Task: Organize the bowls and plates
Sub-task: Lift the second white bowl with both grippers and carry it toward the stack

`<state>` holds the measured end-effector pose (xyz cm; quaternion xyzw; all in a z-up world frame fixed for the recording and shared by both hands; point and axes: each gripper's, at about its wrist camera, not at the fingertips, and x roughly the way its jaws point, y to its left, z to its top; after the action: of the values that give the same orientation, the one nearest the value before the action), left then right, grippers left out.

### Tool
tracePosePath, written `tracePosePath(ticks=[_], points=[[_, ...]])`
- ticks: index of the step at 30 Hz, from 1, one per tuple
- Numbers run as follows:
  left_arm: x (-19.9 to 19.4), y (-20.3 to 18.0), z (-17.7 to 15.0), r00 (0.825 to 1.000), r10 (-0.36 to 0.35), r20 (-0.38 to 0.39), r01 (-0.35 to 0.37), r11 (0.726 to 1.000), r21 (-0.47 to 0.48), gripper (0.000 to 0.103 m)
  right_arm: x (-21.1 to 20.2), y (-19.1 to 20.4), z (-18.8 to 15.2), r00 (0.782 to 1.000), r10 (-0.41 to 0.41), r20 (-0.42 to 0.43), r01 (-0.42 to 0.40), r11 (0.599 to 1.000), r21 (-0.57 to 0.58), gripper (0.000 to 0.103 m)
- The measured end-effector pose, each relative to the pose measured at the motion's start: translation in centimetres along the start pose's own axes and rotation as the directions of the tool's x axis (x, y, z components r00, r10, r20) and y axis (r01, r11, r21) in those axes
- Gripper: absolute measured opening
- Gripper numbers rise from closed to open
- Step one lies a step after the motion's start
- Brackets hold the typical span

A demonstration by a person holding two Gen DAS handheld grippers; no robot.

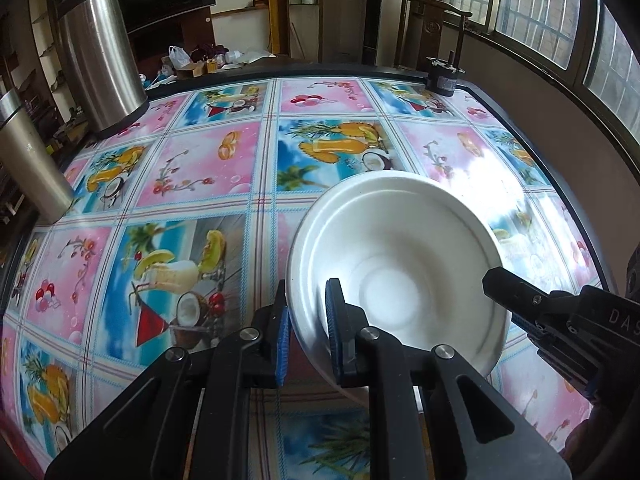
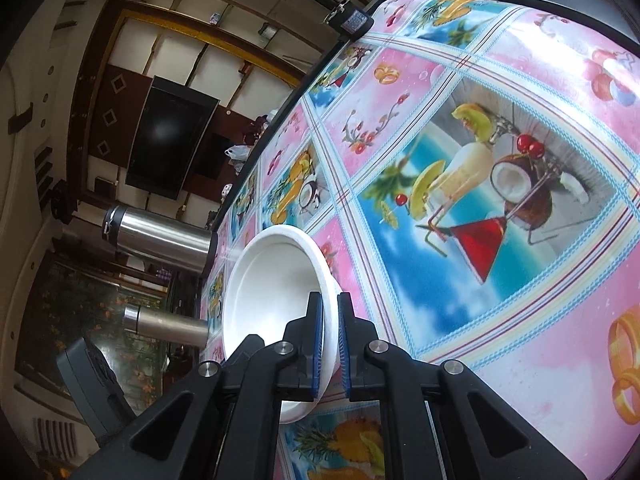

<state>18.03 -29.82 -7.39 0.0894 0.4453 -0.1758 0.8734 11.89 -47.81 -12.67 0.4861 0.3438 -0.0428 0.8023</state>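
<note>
**Now both grippers share one bowl**

Leftmost stand two steel flasks [image 1: 100, 52], well apart from the work. My left gripper [image 1: 306, 332] is closed on the near-left rim of the white bowl [image 1: 400, 264], one blue pad [image 1: 334, 316] inside and one outside. The bowl is tilted above the patterned tablecloth [image 1: 200, 168]. My right gripper [image 2: 330, 336] clamps the opposite rim, rolled far over so its view shows the table on its side. To do this well, I judge one gripper should let go before I move, so the thin wall is not twisted.
</note>
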Motion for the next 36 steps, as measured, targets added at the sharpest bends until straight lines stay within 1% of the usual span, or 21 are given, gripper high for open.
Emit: tracePosePath(ticks=[5, 8, 17, 24, 28, 36], points=[[-1.0, 1.3, -1.5, 1.0, 0.013, -0.001, -0.013, 1.0, -0.014, 0.015, 0.1, 0.6, -1.3, 1.0, 0.011, -0.028, -0.012, 1.0, -0.01, 0.008], [-1.6, 2.3, -2.5, 1.0, 0.024, -0.003, -0.024, 0.999, -0.027, 0.015, 0.3, 1.4, -2.3, 0.999, 0.006, -0.042, -0.007, 0.999, -0.036, 0.008], [-3.7, 5.6, -5.7, 0.999, 0.046, -0.013, -0.047, 0.997, -0.069, 0.015, 0.4, 3.8, -6.8, 0.997, -0.016, -0.073, 0.006, 0.991, -0.135, 0.008], [-5.8, 8.0, -8.6, 0.998, 0.067, -0.005, -0.067, 0.994, -0.085, 0.015, -0.1, 5.2, -10.9, 0.995, -0.021, -0.093, 0.002, 0.98, -0.2, 0.007], [-6.5, 9.1, -10.1, 0.998, 0.067, -0.004, -0.067, 0.993, -0.094, 0.015, -0.3, 6.0, -13.0, 0.996, -0.036, -0.086, 0.014, 0.97, -0.243, 0.007], [-8.0, 10.7, -11.8, 0.999, 0.041, -0.007, -0.041, 0.992, -0.118, 0.015, -0.7, 6.2, -15.3, 0.996, -0.022, -0.092, -0.003, 0.966, -0.258, 0.007]])
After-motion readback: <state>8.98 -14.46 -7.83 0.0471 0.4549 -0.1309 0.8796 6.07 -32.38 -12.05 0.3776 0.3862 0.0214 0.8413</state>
